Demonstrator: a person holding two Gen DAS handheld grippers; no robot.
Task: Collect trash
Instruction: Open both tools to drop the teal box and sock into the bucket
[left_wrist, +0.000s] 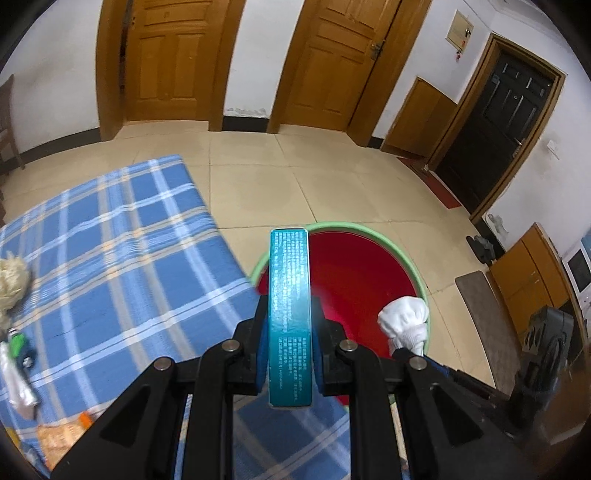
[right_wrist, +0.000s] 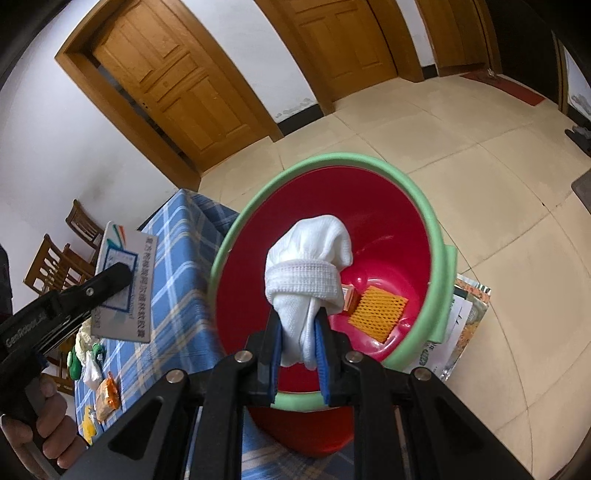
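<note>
Left wrist view: we see the left gripper (left_wrist: 289, 325) clamped on a teal box (left_wrist: 289, 295), narrow side up, jaws pressing both its long faces; the box's far end sits over the near-left rim of the red bucket (left_wrist: 354, 273), which has a green foam rim and stands on the tiled floor just beside the table with the blue plaid cloth (left_wrist: 110, 251). At the bucket's right edge we see the white sock bundle (left_wrist: 404, 321). On the cloth at far left we note a frayed pale clump (left_wrist: 13, 284) and some wrappers, too blurred to name. Right wrist view: we see the right gripper (right_wrist: 301, 343) closed on the white sock bundle (right_wrist: 308, 266), blue pads pinching its lower end, the rolled part sticking out over the bucket's (right_wrist: 417, 206) open mouth. Inside the bucket lie an orange mesh piece (right_wrist: 376, 310) and a small orange carton (right_wrist: 349, 295). At left we see the left gripper holding the box's broad face (right_wrist: 125, 288) above the cloth, and a hand (right_wrist: 51, 428) on its handle. Loose scraps (right_wrist: 107, 395) lie on the cloth below.
</note>
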